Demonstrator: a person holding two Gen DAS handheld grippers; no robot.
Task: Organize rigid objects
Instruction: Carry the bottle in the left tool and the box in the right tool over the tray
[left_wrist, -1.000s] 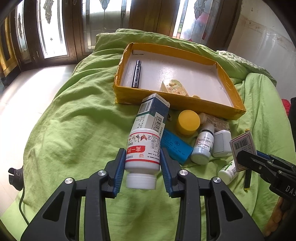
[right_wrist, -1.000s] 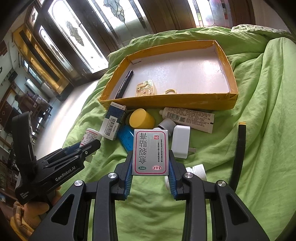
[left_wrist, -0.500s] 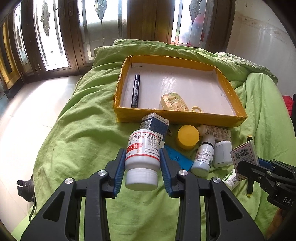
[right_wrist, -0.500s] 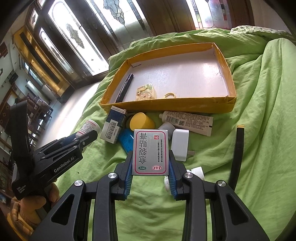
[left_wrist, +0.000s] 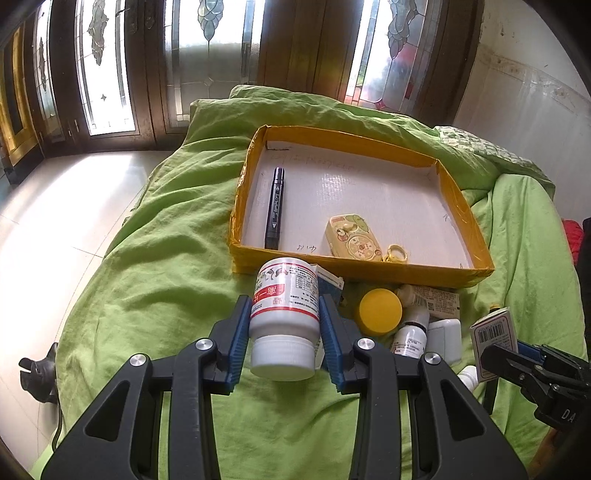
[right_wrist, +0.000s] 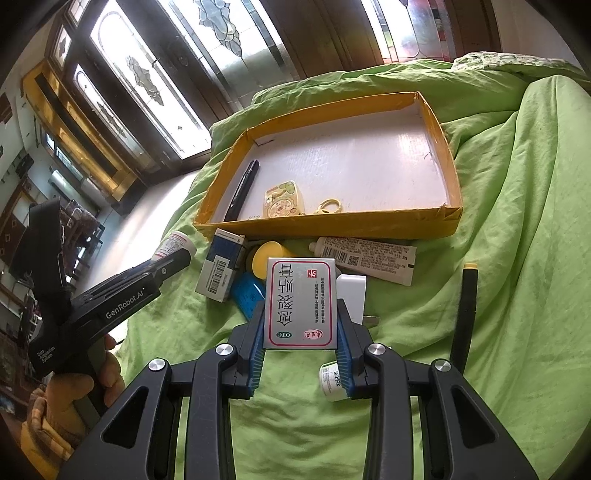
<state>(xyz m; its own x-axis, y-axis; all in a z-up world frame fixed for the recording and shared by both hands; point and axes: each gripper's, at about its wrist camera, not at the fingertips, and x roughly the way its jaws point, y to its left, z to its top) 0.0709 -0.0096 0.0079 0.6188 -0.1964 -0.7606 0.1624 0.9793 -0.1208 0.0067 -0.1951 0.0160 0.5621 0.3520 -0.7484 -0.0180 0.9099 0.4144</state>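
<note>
My left gripper (left_wrist: 284, 306) is shut on a white pill bottle (left_wrist: 286, 295) with a red label, cap toward the camera, held above the green bedspread just short of the tray. My right gripper (right_wrist: 300, 306) is shut on a flat grey medicine box (right_wrist: 301, 302) with a red border, held over the loose pile. The yellow cardboard tray (left_wrist: 369, 271) (right_wrist: 332, 225) lies beyond both. A black marker (left_wrist: 275, 206), a yellow patterned case (left_wrist: 352, 236) and a small yellow ring (left_wrist: 397, 254) lie in it.
Loose on the bedspread before the tray are a yellow-capped jar (left_wrist: 380, 312), a blue-and-white carton (right_wrist: 221, 269), a tube (right_wrist: 365, 254), a white plug (right_wrist: 352, 295), a small bottle (left_wrist: 408, 336) and a black stick (right_wrist: 465, 310). The bed's left edge drops to a tiled floor (left_wrist: 55, 221).
My left gripper has lifted the pill bottle up off the bed and carried it toward the tray. The right gripper and its box have stayed almost still.
</note>
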